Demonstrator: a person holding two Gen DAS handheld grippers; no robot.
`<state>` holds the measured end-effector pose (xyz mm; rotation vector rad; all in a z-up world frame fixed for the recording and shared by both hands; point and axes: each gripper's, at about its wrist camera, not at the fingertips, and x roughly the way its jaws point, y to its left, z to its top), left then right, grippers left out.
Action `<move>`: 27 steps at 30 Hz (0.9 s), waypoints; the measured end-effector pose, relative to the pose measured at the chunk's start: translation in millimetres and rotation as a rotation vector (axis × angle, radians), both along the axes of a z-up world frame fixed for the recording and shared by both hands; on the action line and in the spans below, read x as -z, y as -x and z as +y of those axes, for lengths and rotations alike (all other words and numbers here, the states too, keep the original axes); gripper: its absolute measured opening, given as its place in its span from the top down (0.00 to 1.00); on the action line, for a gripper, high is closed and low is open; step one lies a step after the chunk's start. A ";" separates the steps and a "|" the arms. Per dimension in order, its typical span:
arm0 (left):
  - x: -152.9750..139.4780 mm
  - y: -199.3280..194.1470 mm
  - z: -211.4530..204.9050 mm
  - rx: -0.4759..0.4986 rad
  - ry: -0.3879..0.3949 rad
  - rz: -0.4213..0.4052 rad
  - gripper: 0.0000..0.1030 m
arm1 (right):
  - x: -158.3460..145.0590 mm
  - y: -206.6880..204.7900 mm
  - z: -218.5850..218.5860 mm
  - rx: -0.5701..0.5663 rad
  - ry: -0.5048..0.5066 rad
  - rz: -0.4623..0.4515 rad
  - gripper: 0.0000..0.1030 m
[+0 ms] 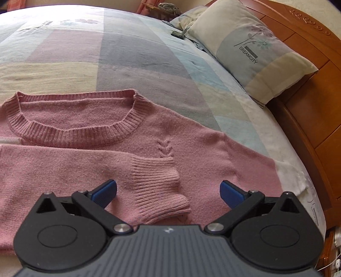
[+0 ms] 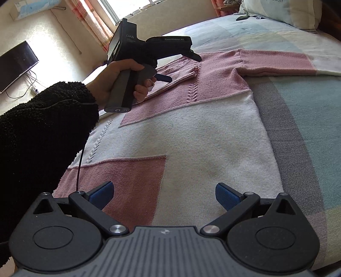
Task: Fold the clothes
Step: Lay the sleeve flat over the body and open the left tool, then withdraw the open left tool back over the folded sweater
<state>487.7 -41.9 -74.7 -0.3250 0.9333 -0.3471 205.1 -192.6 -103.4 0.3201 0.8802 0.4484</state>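
A pink and white knit sweater (image 1: 187, 140) (image 2: 191, 136) lies flat on the bed. One sleeve is folded across the chest, and its ribbed cuff (image 1: 157, 183) (image 2: 195, 72) rests just beyond my left gripper (image 1: 168, 191), which is open and holds nothing. The other sleeve (image 2: 277, 61) stretches out sideways over the bedspread. My right gripper (image 2: 164, 194) hovers open over the sweater's lower body, near a pink patch (image 2: 132, 179). In the right wrist view a hand (image 2: 119, 78) in a black fuzzy sleeve holds the left gripper (image 2: 181, 64) above the chest.
The patchwork bedspread (image 1: 136, 55) (image 2: 298, 119) spreads beyond the sweater. A pillow (image 1: 253, 46) leans on the wooden headboard (image 1: 315, 70) at the right. A small dark object (image 1: 178, 34) lies near the pillows. A wall television (image 2: 17, 64) and curtains (image 2: 93, 19) stand past the bed.
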 end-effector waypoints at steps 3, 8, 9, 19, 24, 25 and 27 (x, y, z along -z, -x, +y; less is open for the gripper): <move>-31.9 24.7 14.9 -0.001 -0.005 -0.022 0.01 | 1.2 -1.4 -0.2 0.010 0.004 0.006 0.00; -83.4 76.4 39.4 -0.007 -0.044 -0.027 0.01 | 4.3 -6.2 1.4 0.046 0.037 0.010 0.00; -91.1 88.2 43.4 -0.005 -0.063 -0.029 0.01 | 5.7 -6.9 2.1 0.052 0.048 0.012 0.00; -74.8 173.2 84.2 -0.053 -0.230 -0.076 0.01 | 14.4 1.1 13.5 0.020 0.164 -0.038 0.00; -10.7 178.8 105.4 -0.168 -0.246 -0.093 0.01 | 19.0 4.8 12.2 0.005 0.170 -0.064 0.00; 2.1 177.3 108.8 -0.192 -0.243 -0.089 0.01 | 19.7 5.6 12.3 0.006 0.171 -0.071 0.00; 11.4 180.0 110.3 -0.185 -0.254 -0.122 0.01 | 21.4 7.3 13.9 0.007 0.182 -0.087 0.00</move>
